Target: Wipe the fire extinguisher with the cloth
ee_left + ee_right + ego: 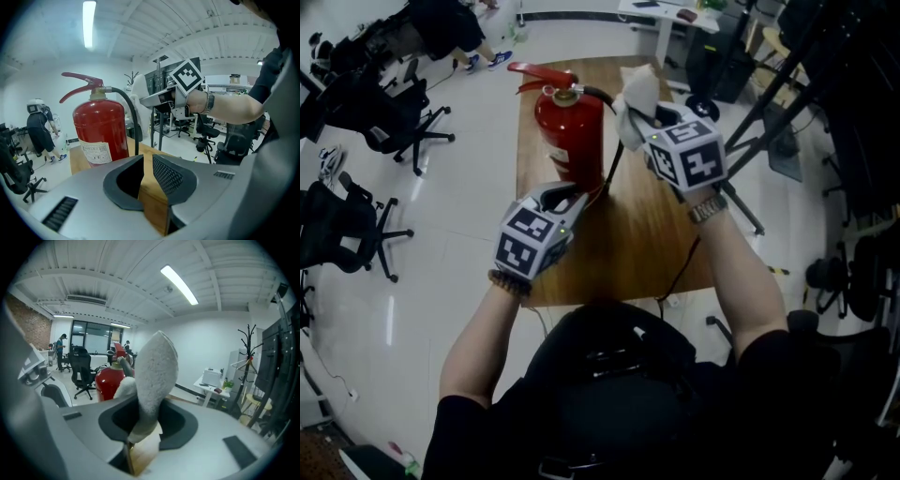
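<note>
Pinched between the jaws of my right gripper (143, 418), the cloth (157, 366) stands up in a thick fold, firmly held. The fire extinguisher (569, 122) stands upright on the far left part of the table (647, 234), long axis vertical. It lies just left of the cloth, beside its upper part, so I judge my right gripper the nearer for wiping. My left gripper (561, 197) sits low by the base, jaws narrowly apart and empty.

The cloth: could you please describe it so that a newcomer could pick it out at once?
The wooden table in the middle bears a red fire extinguisher, standing upright. Just right of its top, the right gripper pinches the cloth: white, fluffy, the only soft thing there.
</note>
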